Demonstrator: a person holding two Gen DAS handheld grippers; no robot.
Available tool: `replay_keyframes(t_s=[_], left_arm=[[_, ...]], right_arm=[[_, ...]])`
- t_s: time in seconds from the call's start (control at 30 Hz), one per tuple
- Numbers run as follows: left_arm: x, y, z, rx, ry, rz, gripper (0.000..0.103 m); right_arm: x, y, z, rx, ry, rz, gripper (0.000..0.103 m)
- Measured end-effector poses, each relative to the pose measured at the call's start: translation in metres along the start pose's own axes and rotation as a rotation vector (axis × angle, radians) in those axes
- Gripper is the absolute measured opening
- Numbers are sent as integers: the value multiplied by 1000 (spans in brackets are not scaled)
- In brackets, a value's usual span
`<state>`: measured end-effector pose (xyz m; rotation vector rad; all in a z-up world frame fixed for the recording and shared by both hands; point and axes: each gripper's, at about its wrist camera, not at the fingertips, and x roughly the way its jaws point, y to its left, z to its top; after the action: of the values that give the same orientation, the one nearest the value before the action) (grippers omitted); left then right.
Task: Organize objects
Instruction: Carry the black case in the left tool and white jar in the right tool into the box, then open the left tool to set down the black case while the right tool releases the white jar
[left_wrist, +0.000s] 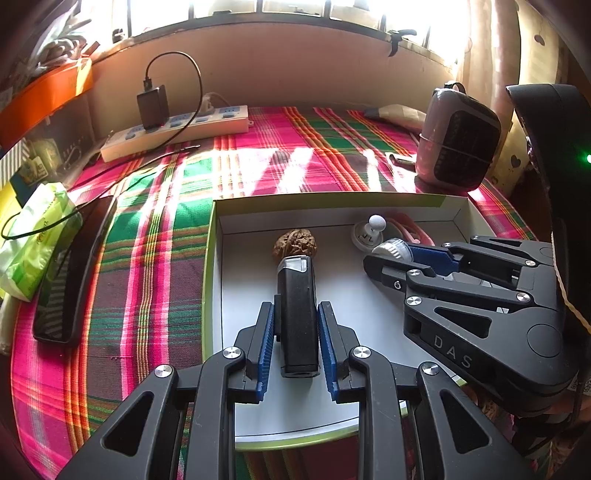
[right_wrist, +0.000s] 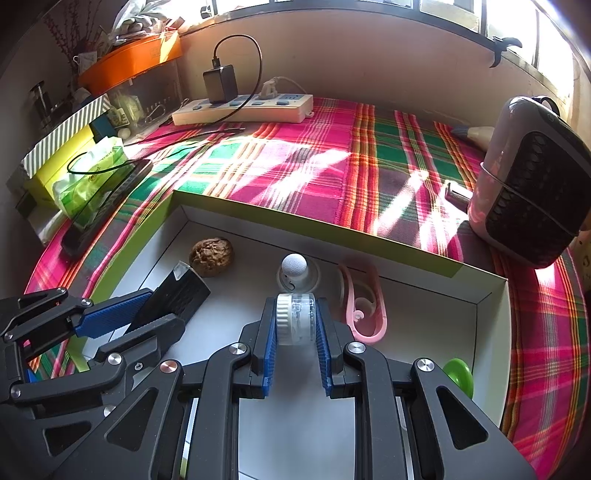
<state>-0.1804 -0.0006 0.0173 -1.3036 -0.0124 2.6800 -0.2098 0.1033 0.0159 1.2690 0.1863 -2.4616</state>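
1. Leftmost, on the pink-and-green plaid tablecloth (left_wrist: 155, 258), a green tissue pack (left_wrist: 35, 240) leans beside a dark phone (left_wrist: 70, 273); behind them a white power strip (left_wrist: 173, 131) carries a black charger (left_wrist: 152, 107).
2. Next comes the shallow white cardboard box with a green rim (left_wrist: 208, 280), sitting on the cloth.
3. Inside it, near the back wall, lies a wrinkled brown walnut (left_wrist: 295, 242).
4. Just in front of the walnut, the left gripper (left_wrist: 295, 350) has its blue-padded fingers (left_wrist: 267, 343) pressed against the sides of a black rectangular lighter with a silver top (left_wrist: 297, 310), pinching it over the box floor.
5. Further right in the box stand a white round-headed knob on a disc base (right_wrist: 295, 271) and a pink plastic loop clip (right_wrist: 365, 310).
6. The right gripper (right_wrist: 295, 328) pinches a small clear round container with a white ribbed cap (right_wrist: 295, 319), held just in front of the knob.
7. A green disc (right_wrist: 460, 376) peeks out beside the right gripper's arm.
8. Far right, a pink-and-black rounded heater (right_wrist: 528, 184) stands on the cloth beyond the box.
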Motion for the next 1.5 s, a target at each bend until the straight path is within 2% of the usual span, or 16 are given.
replay_keyframes(t_s=[0.2,0.3,0.37,0.97,1.5], left_arm=[[0,0,0,1,2,0,23],[-1,0,0,3,1,-3,26],[-1,1,-1,-2,0,-6,26],[-18,3,-5,-12,-20,17,29],[-58,-2,-22,-3,-73,6,29]], right_arm=[[0,0,-1,6,1,-2,27],[-1,1,-2,6,3,4,37],[-2,0,-2,6,0,-1,38],[-19,4,-8,21,-22,-23,38],[-60,7,-30,70,-75,-35,38]])
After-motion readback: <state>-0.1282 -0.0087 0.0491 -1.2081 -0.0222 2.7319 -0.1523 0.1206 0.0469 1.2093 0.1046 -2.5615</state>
